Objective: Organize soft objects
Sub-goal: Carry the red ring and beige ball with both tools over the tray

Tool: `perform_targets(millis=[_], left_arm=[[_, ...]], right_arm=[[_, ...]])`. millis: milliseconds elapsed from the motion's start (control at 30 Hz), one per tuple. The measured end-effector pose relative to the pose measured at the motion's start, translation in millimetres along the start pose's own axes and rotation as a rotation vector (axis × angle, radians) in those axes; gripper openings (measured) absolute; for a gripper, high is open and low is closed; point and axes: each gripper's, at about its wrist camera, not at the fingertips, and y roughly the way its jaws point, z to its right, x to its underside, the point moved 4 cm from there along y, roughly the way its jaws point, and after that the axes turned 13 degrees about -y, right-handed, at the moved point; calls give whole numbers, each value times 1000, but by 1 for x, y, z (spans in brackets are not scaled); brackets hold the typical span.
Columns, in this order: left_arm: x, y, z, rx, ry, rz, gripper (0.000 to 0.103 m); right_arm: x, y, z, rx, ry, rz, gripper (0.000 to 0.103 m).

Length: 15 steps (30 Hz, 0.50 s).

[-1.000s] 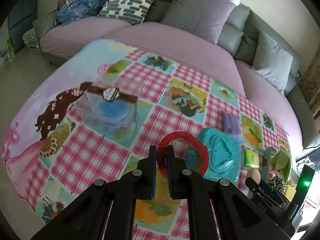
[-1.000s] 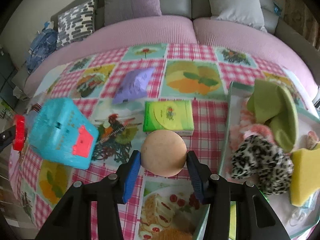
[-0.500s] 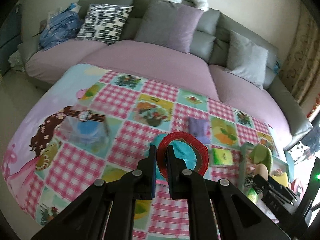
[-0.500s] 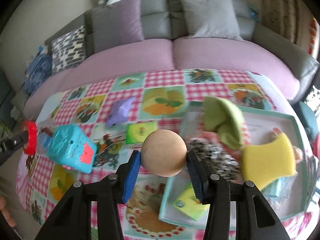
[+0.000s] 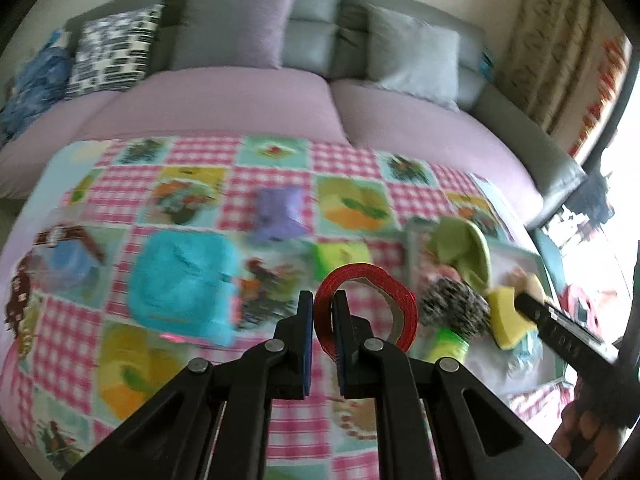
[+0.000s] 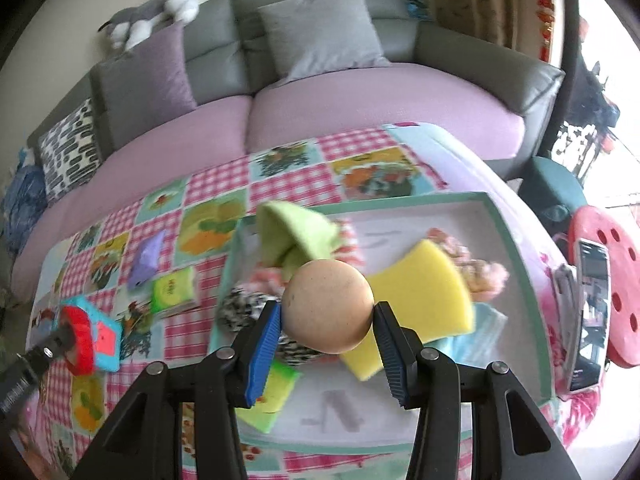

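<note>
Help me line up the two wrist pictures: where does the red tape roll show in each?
Left wrist: red tape roll sits bottom centre, pinched between the left gripper fingers.
Right wrist: the same roll is at the far left edge, lower half.
Shared landmark: the yellow sponge in the tray.

One tan ball [image 6: 329,307], one red ring [image 5: 366,308], two sponges [image 6: 416,304].

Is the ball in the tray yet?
No. The right tool holds the ball above the tray.
</note>
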Motion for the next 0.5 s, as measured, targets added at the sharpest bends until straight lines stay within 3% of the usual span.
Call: perform_targets(millis=[500], left_arm=[[52,37,95,95,215,-101,9]], right_arm=[[26,-13,99,146,191,-9,50]])
